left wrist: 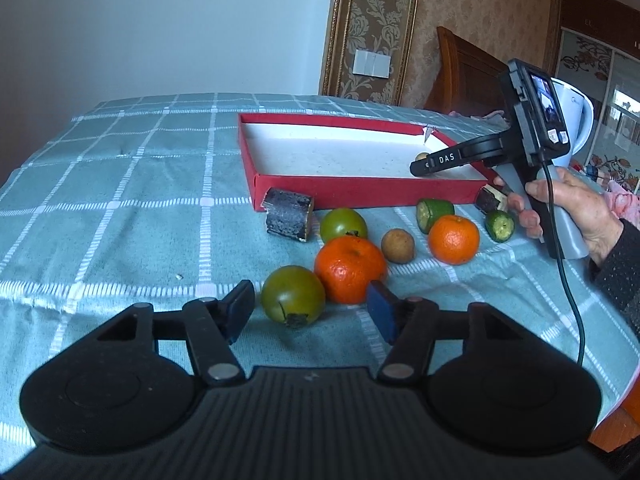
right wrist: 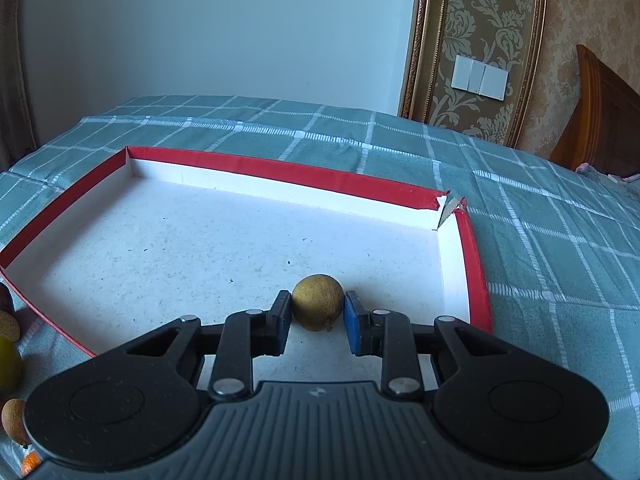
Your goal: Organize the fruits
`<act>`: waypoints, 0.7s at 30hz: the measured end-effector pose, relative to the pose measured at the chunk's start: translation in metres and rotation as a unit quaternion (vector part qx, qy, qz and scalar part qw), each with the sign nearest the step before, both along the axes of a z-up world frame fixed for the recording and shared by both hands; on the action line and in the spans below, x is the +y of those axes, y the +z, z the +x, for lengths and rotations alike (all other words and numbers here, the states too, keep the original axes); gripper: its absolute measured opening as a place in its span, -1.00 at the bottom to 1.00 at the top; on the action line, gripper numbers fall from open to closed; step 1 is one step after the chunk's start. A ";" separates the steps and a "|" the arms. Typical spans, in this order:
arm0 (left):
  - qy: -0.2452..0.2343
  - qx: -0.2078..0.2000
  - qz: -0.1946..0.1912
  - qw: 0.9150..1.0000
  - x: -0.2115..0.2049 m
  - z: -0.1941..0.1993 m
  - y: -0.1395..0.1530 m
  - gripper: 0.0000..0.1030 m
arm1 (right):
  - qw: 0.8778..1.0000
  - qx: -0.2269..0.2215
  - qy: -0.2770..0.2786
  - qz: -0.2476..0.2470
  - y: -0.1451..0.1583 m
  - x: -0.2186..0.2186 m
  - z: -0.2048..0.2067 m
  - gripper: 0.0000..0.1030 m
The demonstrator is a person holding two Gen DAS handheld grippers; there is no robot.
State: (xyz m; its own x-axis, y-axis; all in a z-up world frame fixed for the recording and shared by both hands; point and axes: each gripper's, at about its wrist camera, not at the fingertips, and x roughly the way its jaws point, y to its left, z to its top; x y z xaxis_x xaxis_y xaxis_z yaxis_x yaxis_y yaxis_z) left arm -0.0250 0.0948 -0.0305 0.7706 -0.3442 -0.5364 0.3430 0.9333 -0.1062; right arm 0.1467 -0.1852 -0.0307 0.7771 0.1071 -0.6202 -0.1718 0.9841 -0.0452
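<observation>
Nearest the left wrist view, the left claw [left wrist: 312, 312] stands released around a green round persimmon [left wrist: 293, 294] on the teal checked tabletop [left wrist: 120, 220], with a large orange mandarin [left wrist: 350, 270] crowding its right pad. From the right wrist view, the right claw [right wrist: 317, 314] grasps a small tan round longan [right wrist: 318, 307] inside the shallow red cardboard tray [right wrist: 476, 264].

Pale wall [right wrist: 200, 32], damask panel [right wrist: 480, 32], possibly daylight.

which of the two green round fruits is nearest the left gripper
The green fruit between the left gripper fingers, touching the big orange; the other sits farther back.
</observation>
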 end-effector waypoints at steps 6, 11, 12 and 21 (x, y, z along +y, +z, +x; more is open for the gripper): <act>-0.025 0.016 -0.032 0.999 0.014 0.007 -0.001 -0.11 | 1.000 -0.001 -0.001 0.001 0.000 -0.001 0.000 -0.44; -0.029 0.025 -0.052 0.998 0.025 0.008 -0.004 -0.15 | 1.000 -0.002 -0.006 0.019 0.000 -0.007 -0.002 0.46; -0.029 0.025 -0.053 0.998 0.026 0.008 -0.004 -0.15 | 1.000 -0.005 -0.006 0.019 0.002 -0.007 -0.004 0.46; -0.012 0.006 0.002 1.000 0.018 0.004 -0.002 -0.16 | 0.997 -0.049 -0.020 0.047 0.016 -0.021 -0.029 0.46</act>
State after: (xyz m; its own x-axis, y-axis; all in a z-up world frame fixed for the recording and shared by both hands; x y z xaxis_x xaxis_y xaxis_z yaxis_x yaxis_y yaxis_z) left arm -0.0211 0.1130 -0.0327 0.7557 -0.3600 -0.5471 0.3631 0.9255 -0.1075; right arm 0.1175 -0.2064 -0.0151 0.8387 0.1283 -0.5293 -0.1310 0.9908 0.0325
